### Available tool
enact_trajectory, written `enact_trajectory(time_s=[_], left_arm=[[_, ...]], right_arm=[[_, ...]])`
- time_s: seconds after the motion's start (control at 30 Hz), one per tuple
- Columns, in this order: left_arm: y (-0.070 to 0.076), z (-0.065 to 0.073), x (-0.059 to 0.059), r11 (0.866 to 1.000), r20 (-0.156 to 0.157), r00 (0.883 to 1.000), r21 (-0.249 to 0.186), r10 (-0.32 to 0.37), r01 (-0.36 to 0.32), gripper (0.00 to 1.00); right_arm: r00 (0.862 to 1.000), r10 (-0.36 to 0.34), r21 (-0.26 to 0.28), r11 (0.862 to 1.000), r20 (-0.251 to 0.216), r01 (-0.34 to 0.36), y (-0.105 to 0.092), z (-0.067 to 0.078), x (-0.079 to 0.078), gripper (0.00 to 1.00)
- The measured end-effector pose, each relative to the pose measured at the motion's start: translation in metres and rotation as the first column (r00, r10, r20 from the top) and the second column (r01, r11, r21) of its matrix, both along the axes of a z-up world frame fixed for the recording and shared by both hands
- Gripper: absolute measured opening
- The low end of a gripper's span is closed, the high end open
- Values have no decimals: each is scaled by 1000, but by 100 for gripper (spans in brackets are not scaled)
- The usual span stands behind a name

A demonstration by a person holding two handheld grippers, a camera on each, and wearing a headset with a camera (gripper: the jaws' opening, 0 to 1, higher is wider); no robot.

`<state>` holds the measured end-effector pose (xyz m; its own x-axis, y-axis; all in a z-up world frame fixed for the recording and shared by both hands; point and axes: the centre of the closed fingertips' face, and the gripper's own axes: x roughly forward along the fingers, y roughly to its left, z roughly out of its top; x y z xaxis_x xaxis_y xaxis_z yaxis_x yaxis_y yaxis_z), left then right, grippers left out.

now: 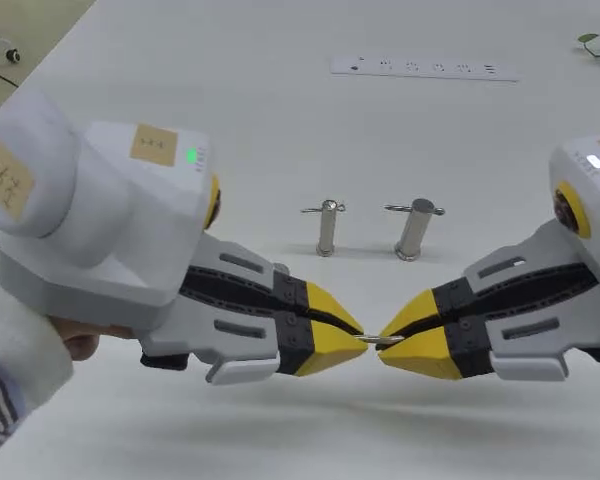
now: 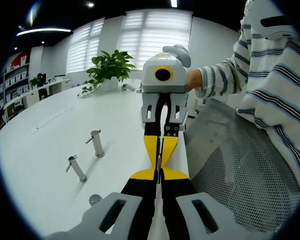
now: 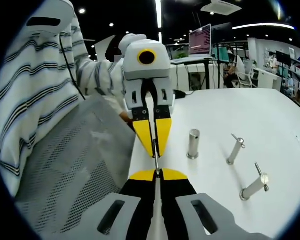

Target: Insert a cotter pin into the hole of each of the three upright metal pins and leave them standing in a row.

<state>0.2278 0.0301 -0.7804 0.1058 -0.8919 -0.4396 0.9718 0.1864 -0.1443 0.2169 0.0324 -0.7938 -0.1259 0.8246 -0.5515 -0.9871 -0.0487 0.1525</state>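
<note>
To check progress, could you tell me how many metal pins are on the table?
3, in a row: a bare pin at one end, then a middle pin and an end pin, both holding cotters.

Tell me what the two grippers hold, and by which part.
A thin cotter pin, held between them: the left gripper pinches one end and the right gripper the other.

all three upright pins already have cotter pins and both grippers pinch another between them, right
No: two pins have them; the third upright pin is bare, as the right gripper view shows. The left gripper and right gripper do pinch a cotter pin between them.
</note>
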Motion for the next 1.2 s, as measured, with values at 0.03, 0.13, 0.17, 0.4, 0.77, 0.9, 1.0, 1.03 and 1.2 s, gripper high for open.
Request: enact_trajectory(time_s=[0.03,0.13,0.17,0.4,0.77,0.9,1.0,1.03,1.2], left_arm=[[0,-1,0,1000,5,1000,9,0,0,1],[1,-2,1,1000,8,1000,14,9,-9,1],[2,-2,2,1000,18,1000,15,8,-8,1],[16,0,20,995,82,992,7,98,-99,11],[59,-12,62,940,122,934,18,336,-341,26],[63,-29,64,933,106,930,44,351,-357,26],[67,-42,63,928,93,930,84,355,-362,22],[68,-44,64,929,101,932,93,349,-358,22],[65,-44,63,932,86,933,79,348,-355,22]], right_arm=[[1000,5,-4,1000,12,-5,0,0,0,4],[1000,6,-13,1000,22,-6,1,-2,2,4],[1000,5,-12,1000,23,-5,1,-1,3,4],[997,-58,-28,998,40,59,3,-6,19,4],[982,-169,-100,979,79,176,3,-23,58,4],[985,-144,-116,981,100,155,9,-27,64,4],[988,-107,-137,983,115,122,14,-29,65,4],[988,-103,-140,983,119,119,15,-30,66,4],[989,-70,-149,985,132,90,22,-30,69,4]])
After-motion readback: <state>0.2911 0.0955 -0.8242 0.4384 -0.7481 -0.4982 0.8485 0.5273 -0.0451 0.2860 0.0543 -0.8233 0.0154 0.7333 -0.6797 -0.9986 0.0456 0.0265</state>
